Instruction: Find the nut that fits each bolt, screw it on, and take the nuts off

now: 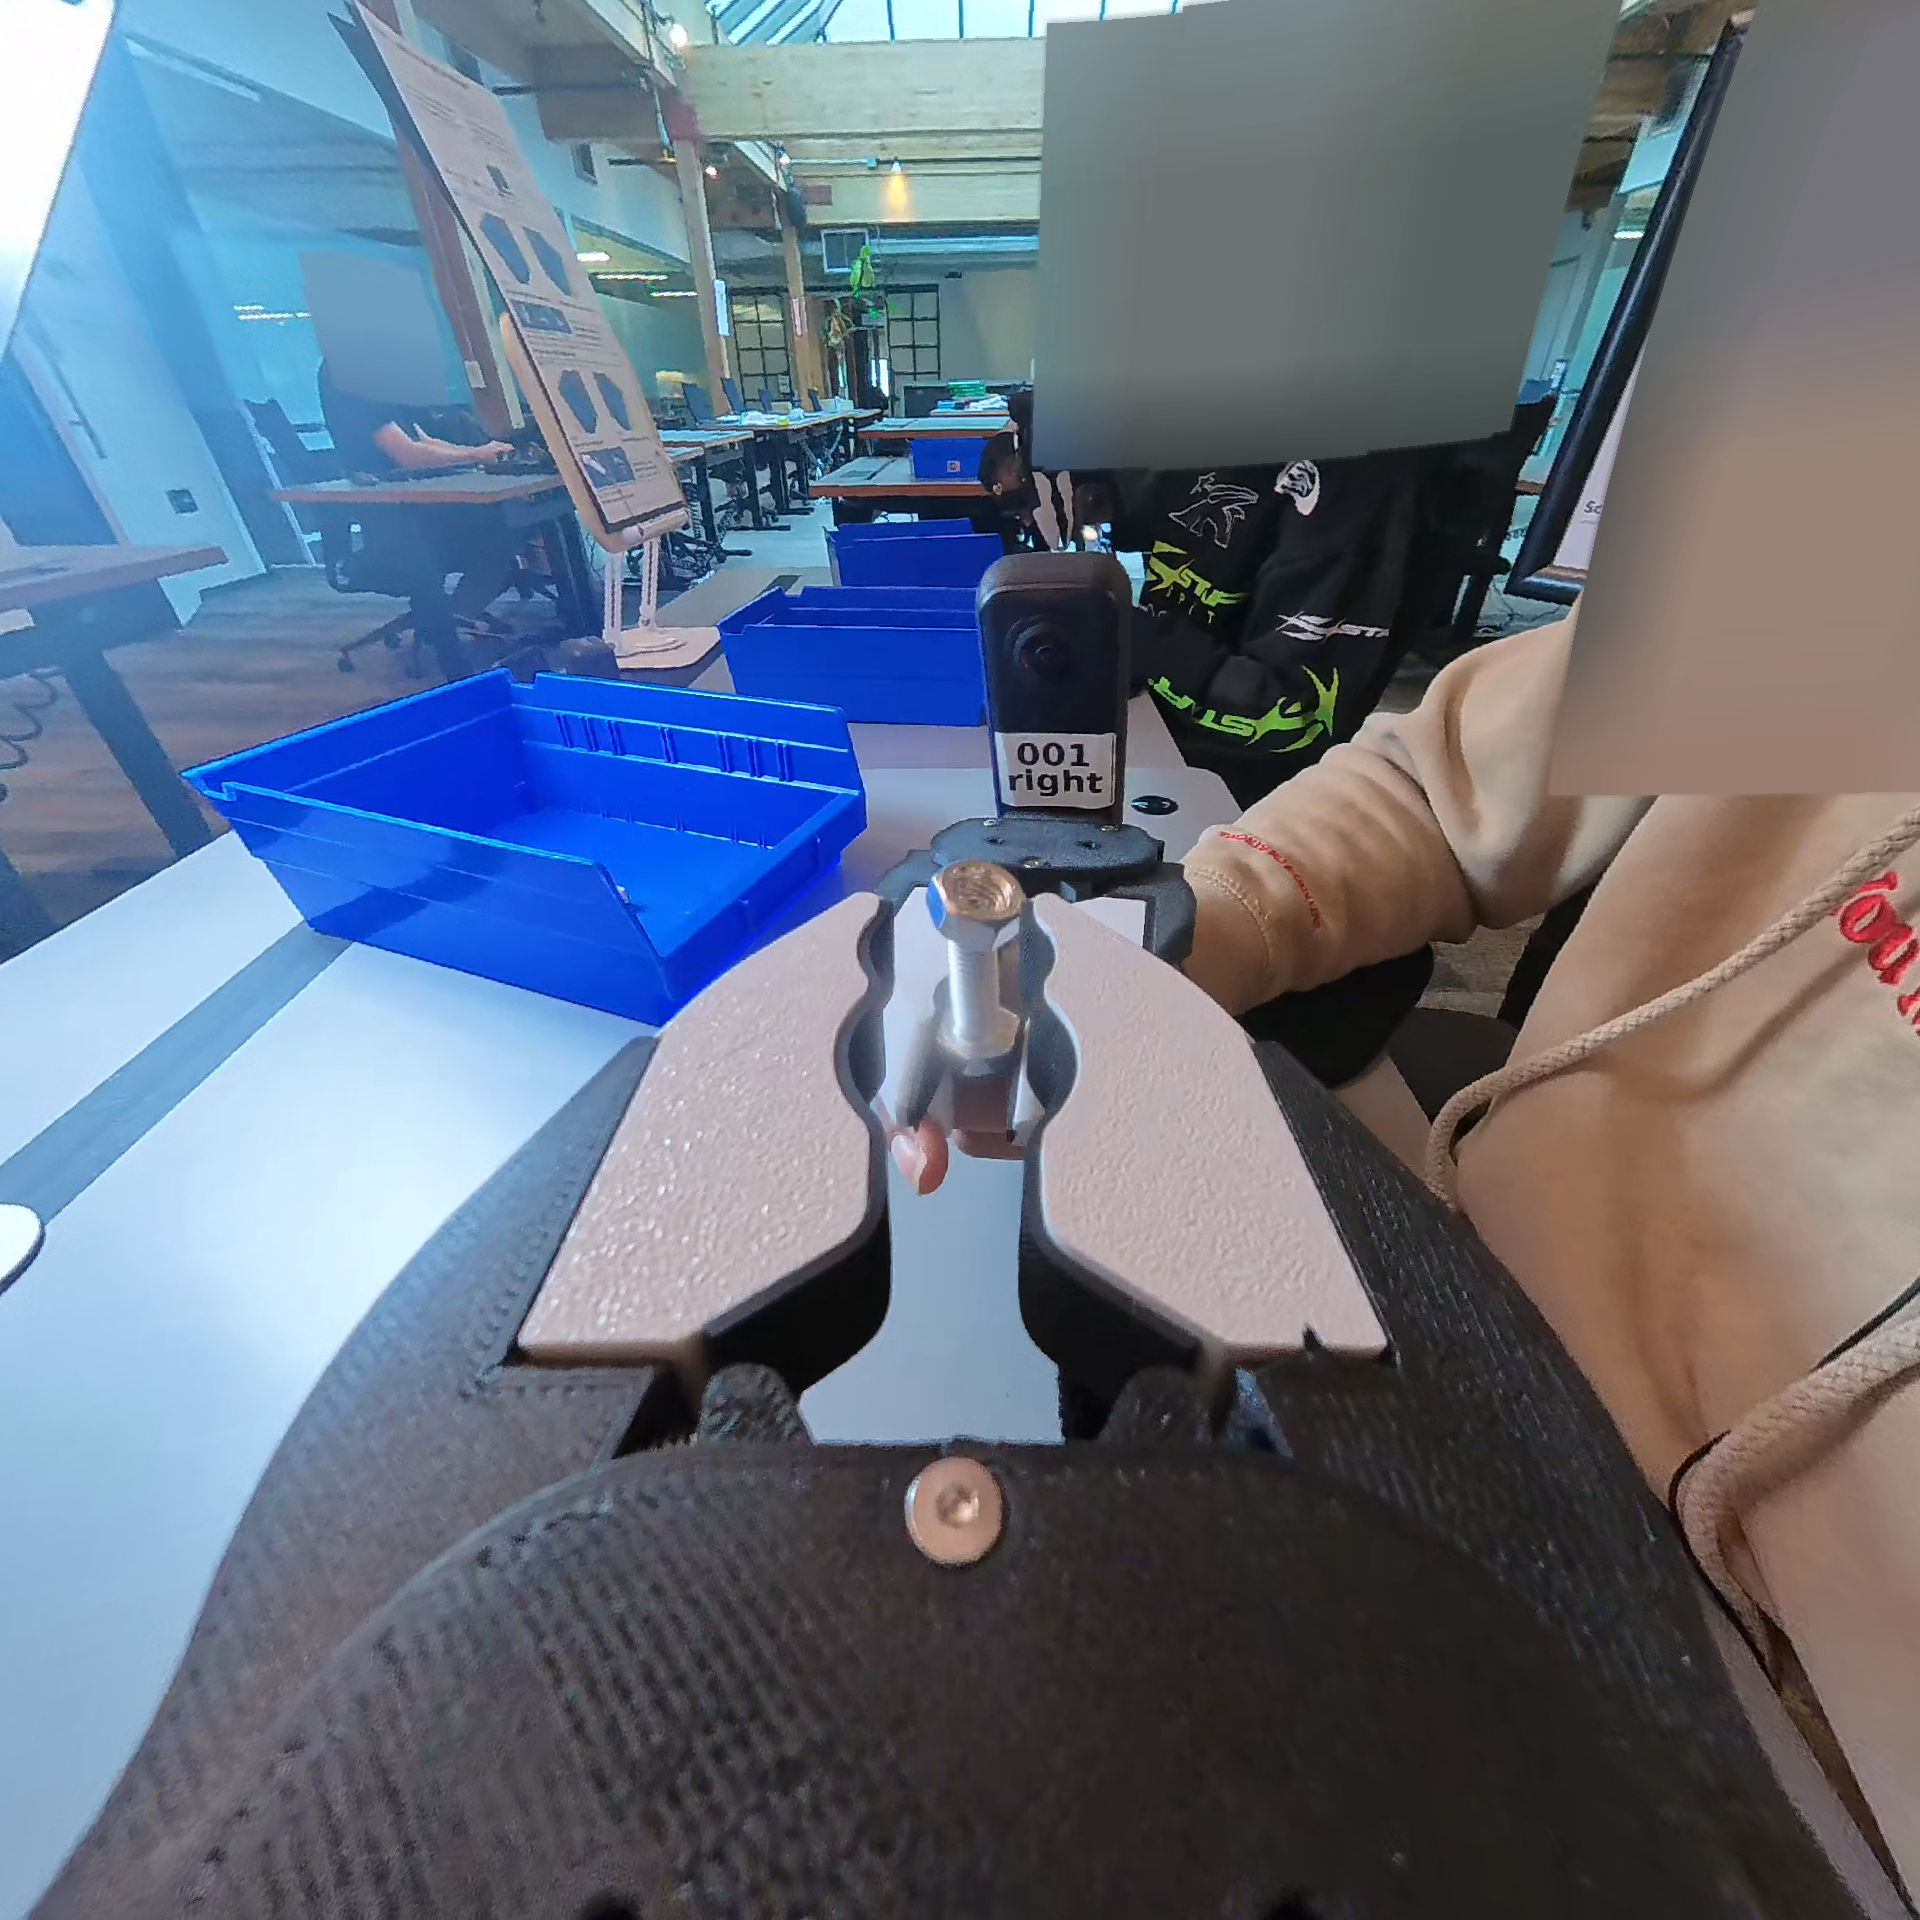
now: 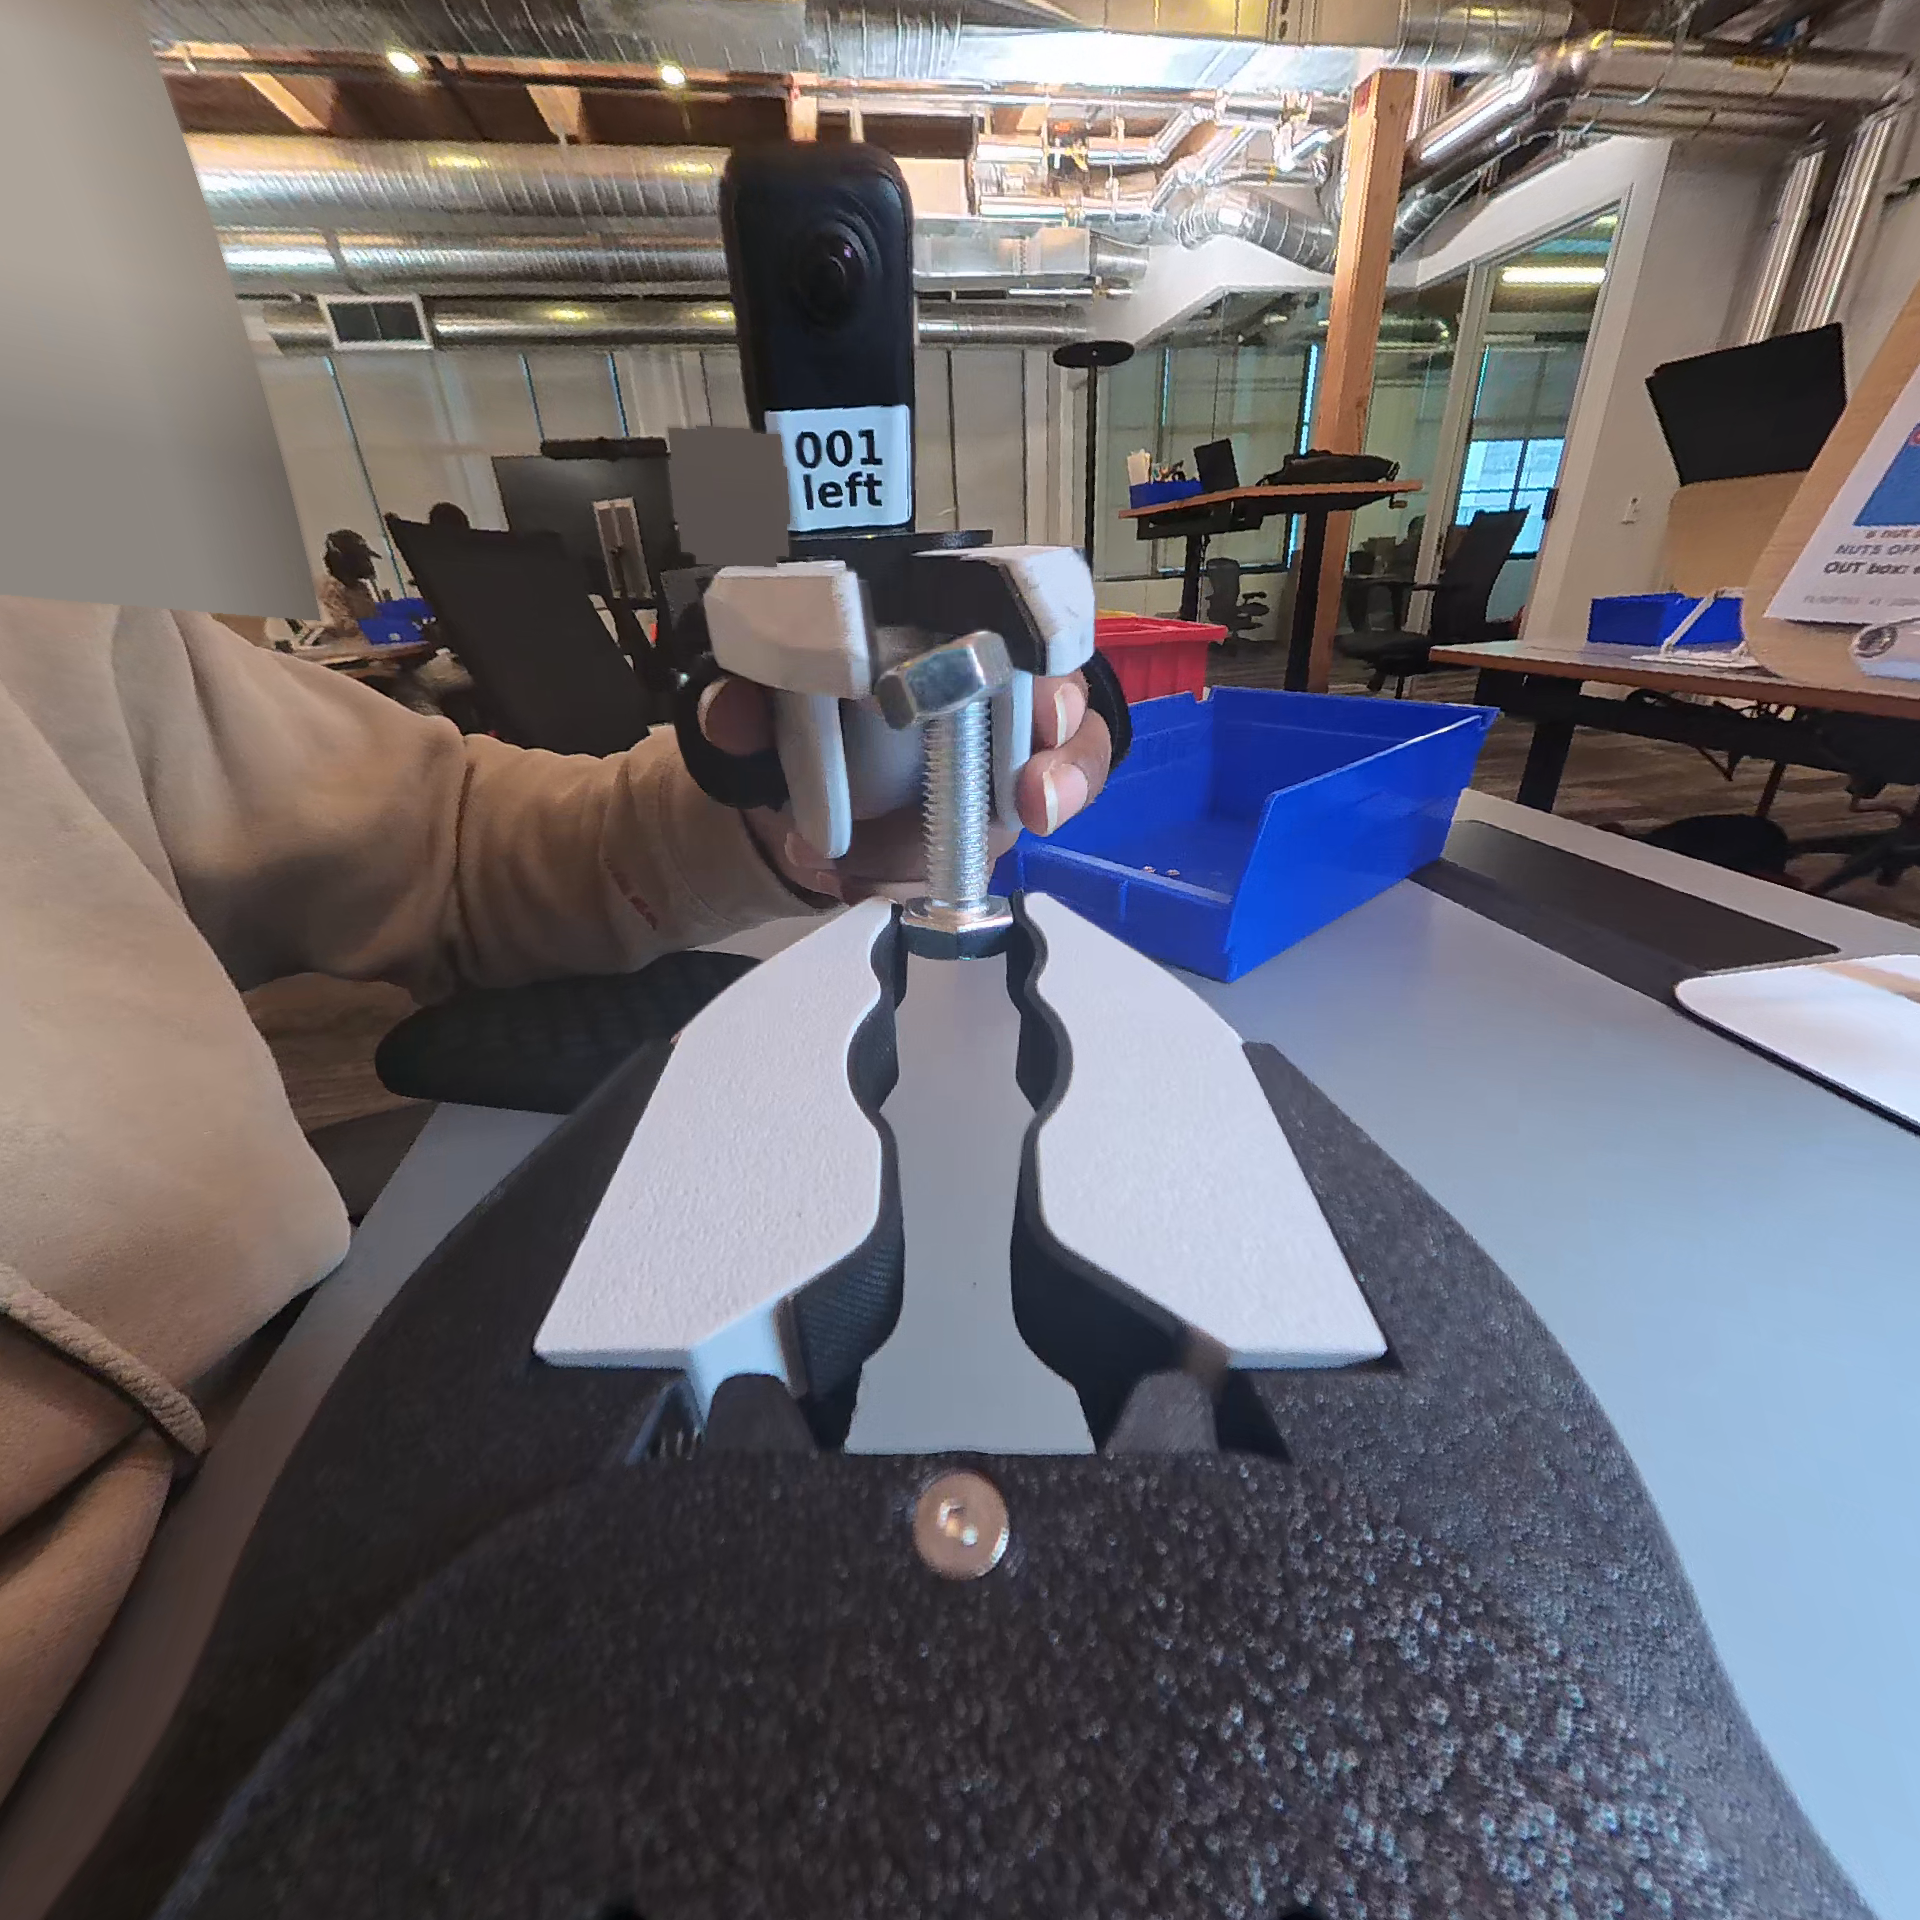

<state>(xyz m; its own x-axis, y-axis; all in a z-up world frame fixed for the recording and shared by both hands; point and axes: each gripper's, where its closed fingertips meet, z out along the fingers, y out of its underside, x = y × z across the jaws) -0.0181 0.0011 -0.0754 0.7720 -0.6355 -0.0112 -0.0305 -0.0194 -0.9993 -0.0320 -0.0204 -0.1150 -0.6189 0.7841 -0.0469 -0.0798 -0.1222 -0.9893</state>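
Two hand-held grippers face each other above a pale grey table [image 2: 1558, 1195], joined by one silver bolt [image 2: 958, 790] held between them in the air.

In the right wrist view, the right gripper [image 2: 956, 930] fills the lower half, its two white fingers [image 2: 769, 1122] nearly together. Their tips pinch a silver hex nut [image 2: 953, 928] that sits on the threaded end of the bolt. The shank rises from the nut to the hex head, which is clamped between the white fingers of the left gripper [image 2: 940, 686] opposite. A hand [image 2: 1060, 758] in a beige sleeve wraps the left gripper, and a black camera [image 2: 821, 332] with a white label stands on top of it. Behind and to the right, a blue bin [image 2: 1351, 831] rests on the table.

In the left wrist view, the same bolt [image 1: 971, 966] is seen from the other end. The left gripper [image 1: 961, 920] has its fingers [image 1: 748, 1122] closed on the bolt's head, at their tips. The shank runs away toward the right gripper [image 1: 971, 1091], whose tips grasp the nut [image 1: 977, 1065] at the far end, partly blurred. A fingertip [image 1: 923, 1153] shows just below. A blue bin [image 1: 540, 831] lies to the left on the table [image 1: 260, 1195], with more blue bins [image 1: 862, 649] farther back. The person's beige sleeve [image 1: 1351, 852] enters from the right.
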